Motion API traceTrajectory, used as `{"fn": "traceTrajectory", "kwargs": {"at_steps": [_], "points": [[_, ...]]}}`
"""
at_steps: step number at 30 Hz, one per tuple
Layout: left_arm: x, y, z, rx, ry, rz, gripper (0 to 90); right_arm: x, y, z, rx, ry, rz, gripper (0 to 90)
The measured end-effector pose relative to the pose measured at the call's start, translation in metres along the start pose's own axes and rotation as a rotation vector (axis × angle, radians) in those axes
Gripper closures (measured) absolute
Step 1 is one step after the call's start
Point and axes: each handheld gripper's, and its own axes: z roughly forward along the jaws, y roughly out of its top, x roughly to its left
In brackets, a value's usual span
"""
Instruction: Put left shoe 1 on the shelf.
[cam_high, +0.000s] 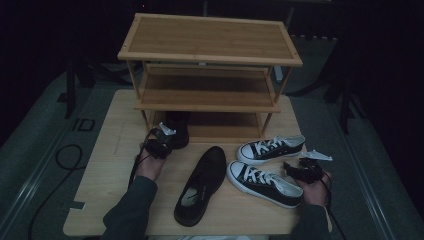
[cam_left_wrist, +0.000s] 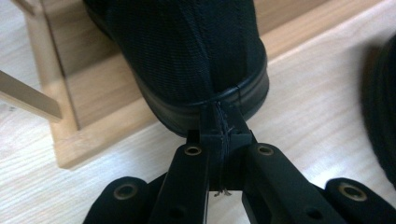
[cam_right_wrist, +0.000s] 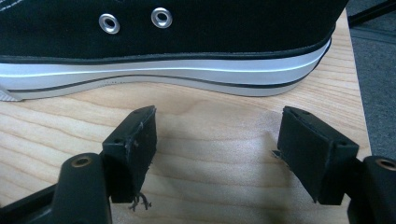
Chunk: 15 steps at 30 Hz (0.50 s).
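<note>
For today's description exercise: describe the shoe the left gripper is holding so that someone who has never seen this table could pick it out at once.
Start at the bamboo shoe rack standing on the table. On its lowest shelf, at the left end, sits a plain black shoe, its heel pinched by the left gripper. Unlike the other black shoe and two white-soled sneakers, it's on the rack.

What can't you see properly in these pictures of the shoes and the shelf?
- Front of the black shoe held by the left tool: cut off by the top edge in the left gripper view; in the high view, hidden under the rack.
- Sneaker before the right tool: toe and top cut off by the right gripper view's edges.
- Lowest shelf: too dark in the high view.
</note>
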Motion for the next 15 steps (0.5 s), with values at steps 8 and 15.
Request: {"fn": "traceTrajectory", "kwargs": {"at_steps": [8,15], "points": [[0.0,0.005,0.002,0.014,0.039,-0.008,89.5,0.0,0.0,0.0,0.0,0.0,0.0,28.1],[-0.018,-0.001,0.014,0.065,-0.052,0.041,89.3,0.0,0.0,0.0,0.0,0.0,-0.001,28.0]]}}
